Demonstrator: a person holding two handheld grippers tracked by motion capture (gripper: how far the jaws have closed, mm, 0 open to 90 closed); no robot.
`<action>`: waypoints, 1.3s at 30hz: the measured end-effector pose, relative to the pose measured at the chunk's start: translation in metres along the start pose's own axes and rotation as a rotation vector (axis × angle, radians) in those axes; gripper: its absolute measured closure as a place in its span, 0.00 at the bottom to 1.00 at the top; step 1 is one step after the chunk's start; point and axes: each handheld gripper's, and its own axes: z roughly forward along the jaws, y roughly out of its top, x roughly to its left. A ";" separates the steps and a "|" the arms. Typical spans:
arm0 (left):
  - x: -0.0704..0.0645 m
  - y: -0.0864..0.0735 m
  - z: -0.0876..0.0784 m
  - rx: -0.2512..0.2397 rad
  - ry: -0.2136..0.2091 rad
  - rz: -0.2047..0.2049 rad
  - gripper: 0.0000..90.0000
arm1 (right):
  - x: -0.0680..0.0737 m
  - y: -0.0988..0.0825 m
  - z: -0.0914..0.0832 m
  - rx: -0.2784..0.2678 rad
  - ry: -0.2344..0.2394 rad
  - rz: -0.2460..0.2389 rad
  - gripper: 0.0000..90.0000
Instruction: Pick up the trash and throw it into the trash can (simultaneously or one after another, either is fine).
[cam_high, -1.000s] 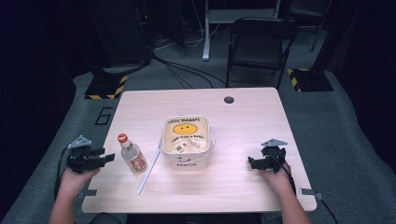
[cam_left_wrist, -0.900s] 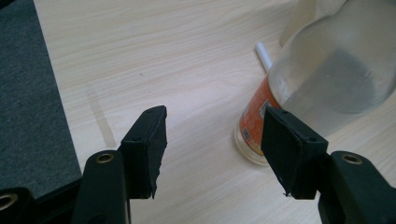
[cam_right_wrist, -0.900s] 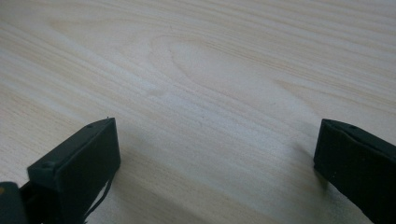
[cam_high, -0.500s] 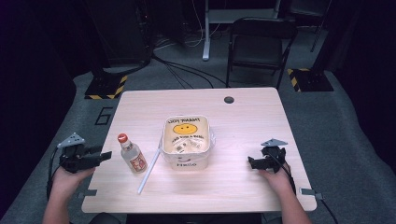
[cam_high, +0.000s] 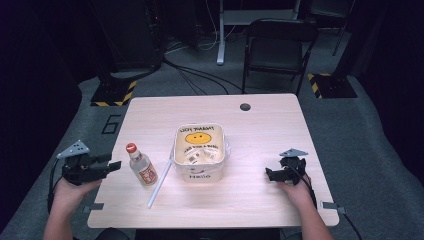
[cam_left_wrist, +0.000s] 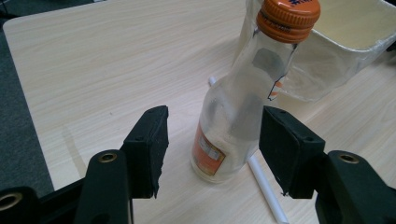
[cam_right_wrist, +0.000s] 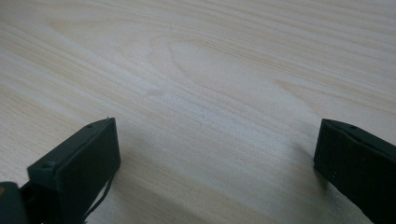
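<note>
1. The bottle (cam_high: 140, 167) stands upright on the surface (cam_high: 260, 125), left of the tub (cam_high: 199, 150) and near it. In the left gripper view its neck overlaps the tub's clear wall, but I cannot tell if they touch.
2. A white straw (cam_high: 160, 183) lies flat just beside the bottle's base, running from near the tub toward the person's edge of the surface.
3. The left tool (cam_high: 102, 168) hangs just off the left edge of the surface, pointing across at the bottle. Its jaws stand partly open and hold nothing; a clear gap shows on both sides of the glass in the left gripper view (cam_left_wrist: 205, 140).
4. The relation that counts: the bottle lies straight ahead of the left tool, framed between the two jaws but still beyond them. Its long axis runs vertical, so level jaws would close across its width.
5. The orange cap (cam_left_wrist: 288, 18) sits high above the jaw line; the jaws line up with the lower body, around the label (cam_left_wrist: 208, 151).
6. The left hand is plainly the nearer one. The right tool (cam_high: 276, 174) rests low at the right side of the surface, well apart from the bottle with the tub between them, its jaws wide apart over bare wood (cam_right_wrist: 210, 93) and empty.
7. My judgement: the left tool need only go straight forward until the pads flank the glass, then close. The risk is tipping the bottle, or a jaw catching the straw behind its base.
</note>
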 end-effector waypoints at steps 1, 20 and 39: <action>-0.001 0.000 0.000 -0.001 -0.002 0.003 0.47 | 0.000 0.000 0.000 0.000 0.000 0.001 0.00; -0.015 0.011 0.007 -0.013 -0.038 0.031 0.47 | 0.000 0.000 0.000 0.000 0.000 0.000 0.00; -0.026 0.028 0.019 -0.012 -0.055 0.084 0.47 | 0.000 0.000 0.000 0.000 0.000 0.000 0.00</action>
